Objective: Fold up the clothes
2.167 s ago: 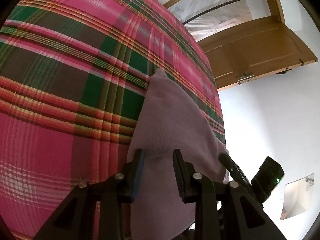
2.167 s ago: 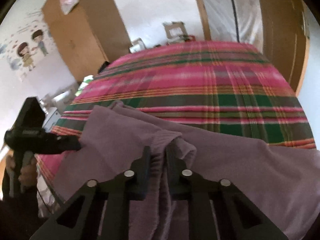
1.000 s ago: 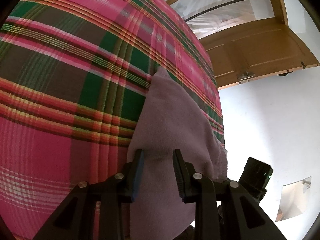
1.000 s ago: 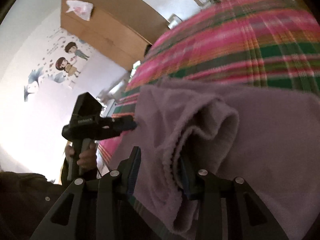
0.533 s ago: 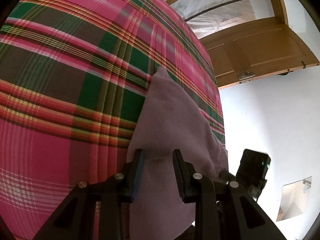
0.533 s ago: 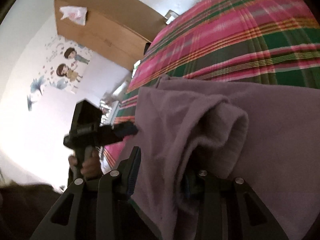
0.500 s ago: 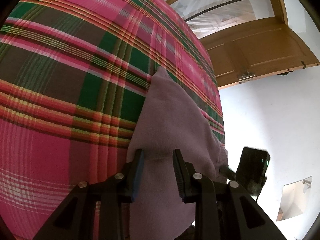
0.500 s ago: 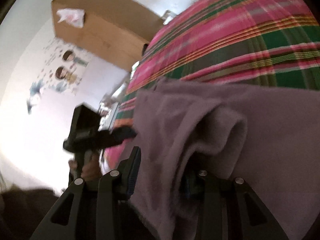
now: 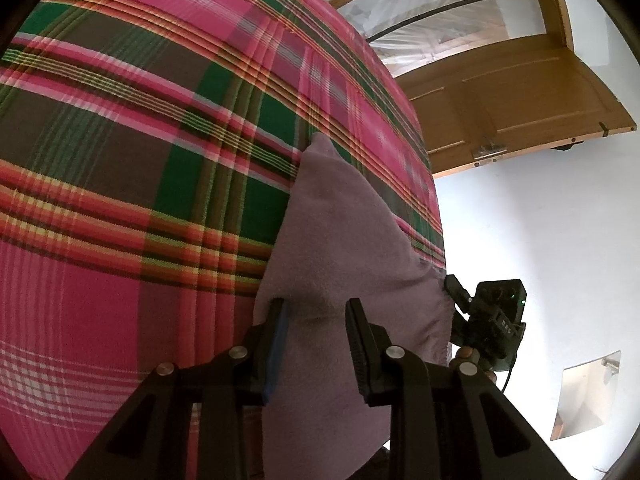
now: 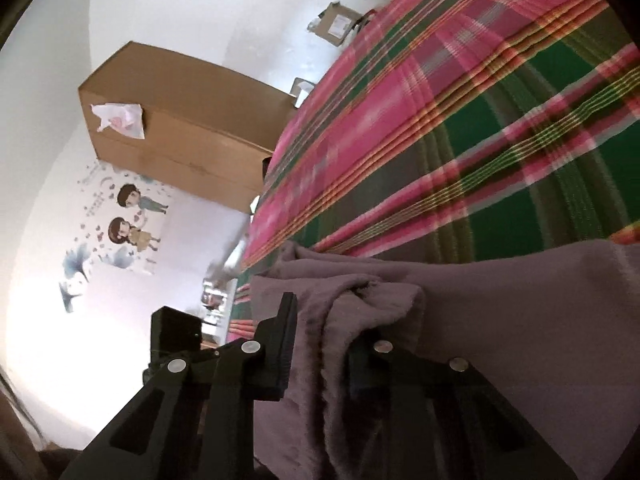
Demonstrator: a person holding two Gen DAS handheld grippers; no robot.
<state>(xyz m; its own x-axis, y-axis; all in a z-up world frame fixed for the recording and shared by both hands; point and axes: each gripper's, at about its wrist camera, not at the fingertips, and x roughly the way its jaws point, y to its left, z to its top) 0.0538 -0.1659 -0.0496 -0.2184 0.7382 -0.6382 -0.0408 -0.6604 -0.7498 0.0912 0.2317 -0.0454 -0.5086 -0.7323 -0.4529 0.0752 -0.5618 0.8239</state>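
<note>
My right gripper [image 10: 320,344] is closing its 2 jaws on a bunched fold of the mauve garment [image 9: 352,248] lying on the plaid bedspread [image 9: 140,140], its length running away from my left gripper [image 9: 316,344], which stands parted astride the near hem.

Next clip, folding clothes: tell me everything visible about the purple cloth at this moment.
The purple cloth is a soft, fleecy-looking mauve garment lying on the plaid bedspread, at the bed's near edge. Seen from the left wrist, it runs to a point farther up the bed. Its near edge passes between the left gripper fingers; whether they press it is unclear. At the other end, a bunched, folded-over hem sits between the right gripper jaws, which are closing; one finger is hidden under the fabric. Its type is unclear.
</note>
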